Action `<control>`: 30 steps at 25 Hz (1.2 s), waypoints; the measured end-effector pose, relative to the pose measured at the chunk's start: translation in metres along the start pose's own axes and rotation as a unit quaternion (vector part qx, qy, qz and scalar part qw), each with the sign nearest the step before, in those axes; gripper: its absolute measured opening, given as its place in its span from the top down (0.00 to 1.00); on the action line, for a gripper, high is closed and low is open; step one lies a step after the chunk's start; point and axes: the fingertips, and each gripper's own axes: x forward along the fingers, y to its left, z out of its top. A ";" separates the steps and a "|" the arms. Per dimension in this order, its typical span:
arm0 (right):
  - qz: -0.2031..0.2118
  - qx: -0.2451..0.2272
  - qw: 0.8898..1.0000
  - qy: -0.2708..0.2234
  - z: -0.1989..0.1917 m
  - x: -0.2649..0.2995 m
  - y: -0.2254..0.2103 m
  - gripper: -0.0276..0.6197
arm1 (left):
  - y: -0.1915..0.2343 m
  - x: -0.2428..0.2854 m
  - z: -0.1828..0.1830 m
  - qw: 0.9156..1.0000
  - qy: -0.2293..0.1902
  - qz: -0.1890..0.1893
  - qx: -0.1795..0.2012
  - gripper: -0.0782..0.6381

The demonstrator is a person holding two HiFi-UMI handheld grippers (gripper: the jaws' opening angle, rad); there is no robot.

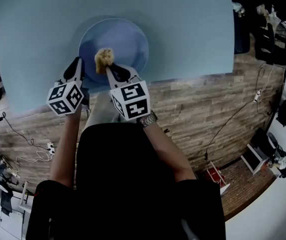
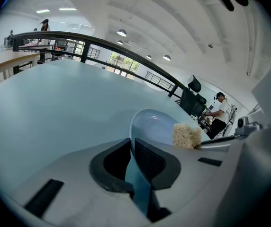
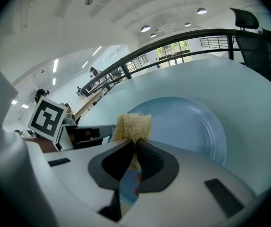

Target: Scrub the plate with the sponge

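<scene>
Left gripper [image 2: 131, 148] [image 1: 76, 66]: jaws closed on the plate's rim, which runs edge-on between them.
Right gripper [image 3: 134, 150] [image 1: 114, 70]: jaws pinched tight on the sponge's near end.
Sponge [image 3: 133, 126] [image 1: 104, 59] [image 2: 186, 135]: tan block sticking out past the jaw tips, pointing toward the plate's middle, over the plate's near-left part.
Plate [image 1: 128, 39] [image 3: 187, 122] [image 2: 154, 124]: round, pale blue, on the worktop [image 1: 183, 24].
Head view: both grippers sit side by side at the plate's near rim, with the grips hidden under them.
Gripper views: each shows its own clamp plainly.
</scene>
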 end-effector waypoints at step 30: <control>0.024 -0.007 0.999 0.040 -0.017 0.015 0.006 0.91 | 0.002 -0.001 0.002 1.000 0.000 -0.007 0.004 0.89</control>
